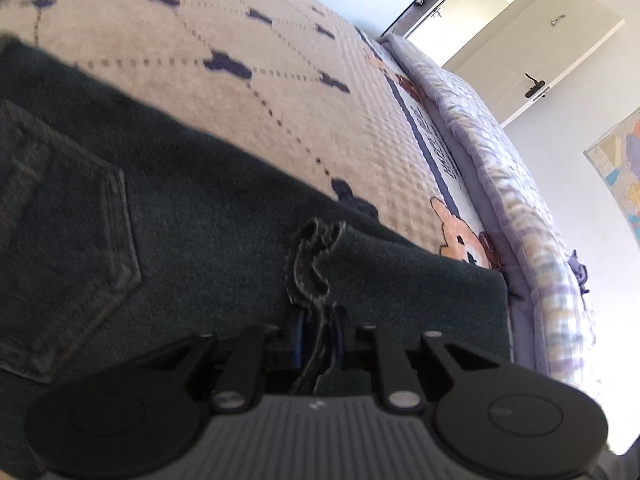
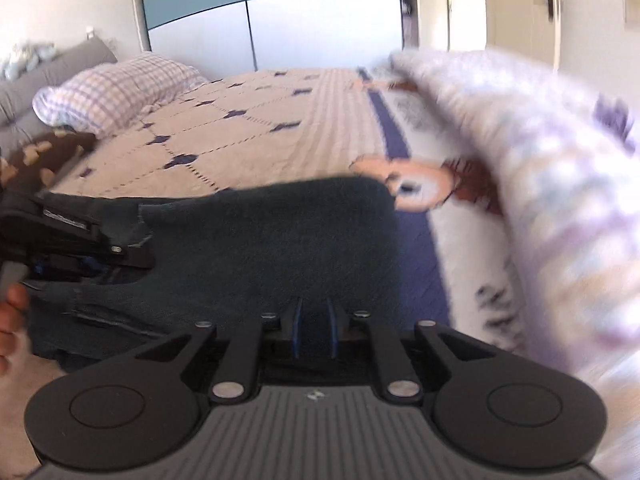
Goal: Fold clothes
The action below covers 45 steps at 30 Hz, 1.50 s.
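one pair of dark jeans (image 2: 272, 240) at six o'clock, two grippers, one checked pillow (image 2: 116, 88) at ten o'clock, one bedspread (image 2: 256, 136).

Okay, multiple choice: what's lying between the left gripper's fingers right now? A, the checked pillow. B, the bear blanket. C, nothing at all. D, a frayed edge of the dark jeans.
D: in the left wrist view a frayed denim strip of the jeans runs between the left gripper's fingers.
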Available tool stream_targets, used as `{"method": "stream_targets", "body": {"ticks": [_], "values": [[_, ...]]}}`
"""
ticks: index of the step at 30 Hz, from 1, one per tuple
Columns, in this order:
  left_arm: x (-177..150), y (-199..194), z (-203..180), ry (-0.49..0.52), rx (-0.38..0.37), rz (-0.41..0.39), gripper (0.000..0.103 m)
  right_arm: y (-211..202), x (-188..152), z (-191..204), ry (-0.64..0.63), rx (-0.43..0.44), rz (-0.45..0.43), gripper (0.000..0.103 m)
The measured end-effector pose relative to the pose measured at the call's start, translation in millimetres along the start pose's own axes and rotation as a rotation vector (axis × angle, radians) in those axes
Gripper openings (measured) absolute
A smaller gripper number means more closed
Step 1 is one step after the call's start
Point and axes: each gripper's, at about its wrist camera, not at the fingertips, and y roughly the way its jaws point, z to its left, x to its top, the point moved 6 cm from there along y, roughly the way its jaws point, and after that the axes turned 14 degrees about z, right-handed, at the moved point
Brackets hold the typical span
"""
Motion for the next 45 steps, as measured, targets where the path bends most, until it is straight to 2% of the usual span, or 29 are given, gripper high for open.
{"method": "stream_targets", "body": {"ticks": [1, 3, 6, 7, 10, 12, 14, 16, 17, 19, 21, 23, 25, 28, 31, 33, 35, 38, 40, 43, 45], "values": [[2.5, -6.9, -2.9, 0.029, 0.033, -0.035, 0.024, 1.5, 2.1, -2.5, 0.001, -0.021, -0.002, 0.017], [7.8, -22.8, -11.2, 0.095, 0.073, -0.117, 0.035, 17.3, -3.0, -13.2, 0.049, -0.011, 0.054, 0.017], [8.7, -45.6, -27.5, 0.209, 0.025, -0.216, 0.037, 28.9, 1.1, -17.0, 0.038, -0.013, 0.077, 0.017], [6.8, -45.6, -32.3, 0.236, -0.008, -0.209, 0.039, 26.2, 8.1, -16.9, 0.04, -0.008, 0.079, 0.017], [-2.9, -32.0, -39.4, 0.247, -0.102, -0.116, 0.039, 12.3, 39.0, -16.3, 0.072, 0.032, -0.002, 0.018], [-10.3, -13.6, -45.4, 0.251, -0.13, -0.033, 0.039, 15.9, 61.8, -14.6, 0.066, 0.043, -0.014, 0.021], [-16.3, 4.0, -43.1, 0.254, -0.082, 0.029, 0.039, 35.9, 77.5, -12.2, 0.018, -0.005, 0.046, 0.022], [-21.3, 19.3, -38.7, 0.259, -0.024, 0.078, 0.032, 69.8, 81.9, -18.5, 0.025, -0.002, 0.154, 0.021], [-21.9, 19.9, -38.2, 0.27, -0.013, 0.077, 0.03, 84.5, 82.1, -21.7, 0.036, 0.01, 0.189, 0.021], [-23.6, 20.0, -36.4, 0.29, 0.014, 0.076, 0.018, 94.4, 84.2, -24.0, 0.051, 0.029, 0.194, 0.02], [-25.3, 19.2, -34.6, 0.308, 0.042, 0.076, 0.017, 87.0, 90.2, -24.4, 0.086, 0.029, 0.19, 0.02], [-25.0, 18.4, -34.2, 0.307, 0.043, 0.08, 0.017, 68.6, 96.5, -17.2, 0.072, 0.0, 0.122, 0.02], [-25.1, 18.1, -34.0, 0.307, 0.043, 0.084, 0.017, 71.2, 97.9, -11.1, 0.067, 0.016, 0.133, 0.021], [-25.7, 16.9, -32.3, 0.306, 0.033, 0.088, 0.017, 100.6, 88.8, 6.4, -0.017, -0.058, 0.188, 0.022], [-25.6, 15.8, -30.2, 0.299, 0.019, 0.096, 0.017, 101.2, 97.6, 21.9, -0.068, -0.138, 0.226, 0.023], [-25.6, 15.8, -30.6, 0.297, 0.016, 0.1, 0.017, 87.8, 108.3, 33.1, -0.052, -0.075, 0.201, 0.021], [-25.9, 15.7, -30.6, 0.297, 0.014, 0.102, 0.017, 78.0, 111.1, 55.3, -0.045, 0.123, 0.17, 0.021], [-25.7, 16.0, -28.1, 0.294, 0.008, 0.106, 0.017, 104.7, 92.6, 92.1, -0.136, 0.148, 0.253, 0.024], [-25.9, 15.7, -27.4, 0.3, 0.007, 0.106, 0.017, 112.8, 88.0, 104.7, -0.195, 0.075, 0.219, 0.024], [-25.6, 15.4, -27.7, 0.302, 0.003, 0.109, 0.017, 107.4, 97.9, 101.9, -0.16, 0.086, 0.248, 0.025], [-25.0, 15.1, -27.3, 0.303, -0.002, 0.113, 0.017, 87.6, 98.0, 93.6, -0.147, 0.112, 0.21, 0.024]]}}
